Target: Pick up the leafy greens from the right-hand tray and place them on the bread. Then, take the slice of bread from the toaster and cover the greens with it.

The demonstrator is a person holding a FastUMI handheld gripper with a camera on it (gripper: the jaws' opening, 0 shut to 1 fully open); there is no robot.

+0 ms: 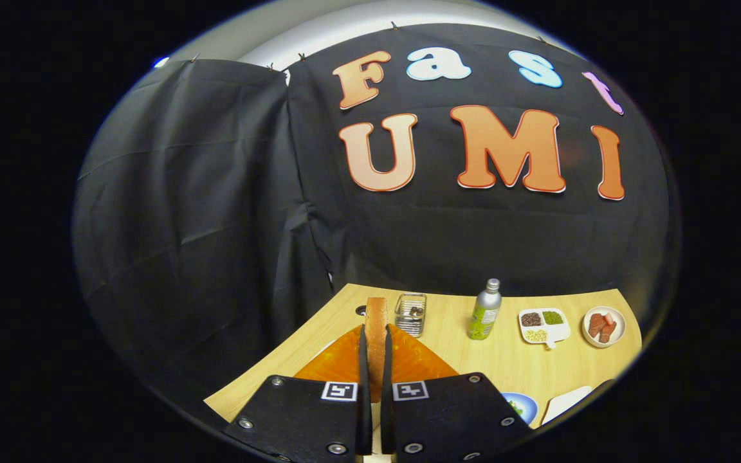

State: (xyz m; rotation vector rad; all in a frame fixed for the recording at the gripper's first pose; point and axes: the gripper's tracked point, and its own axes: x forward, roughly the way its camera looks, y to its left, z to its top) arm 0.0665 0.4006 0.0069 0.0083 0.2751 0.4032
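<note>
A slice of bread (376,312) stands edge-on between my fingers, its top edge reaching past the fingertips. My gripper (375,331) is shut on it, one finger pressing each flat side. The slice hangs above an orange board (335,365) that lies on the wooden table (505,360) below and just ahead of the fingers. Just right of my right finger lies a blue plate (520,406) with a bit of leafy green on it, partly hidden by the gripper body.
Beyond the bread stands a small wire basket (410,314). A green bottle with a silver cap (485,310), a white divided dish (543,325) and a small plate of red pieces (603,326) line up to the right. A white object (567,402) lies beside the blue plate.
</note>
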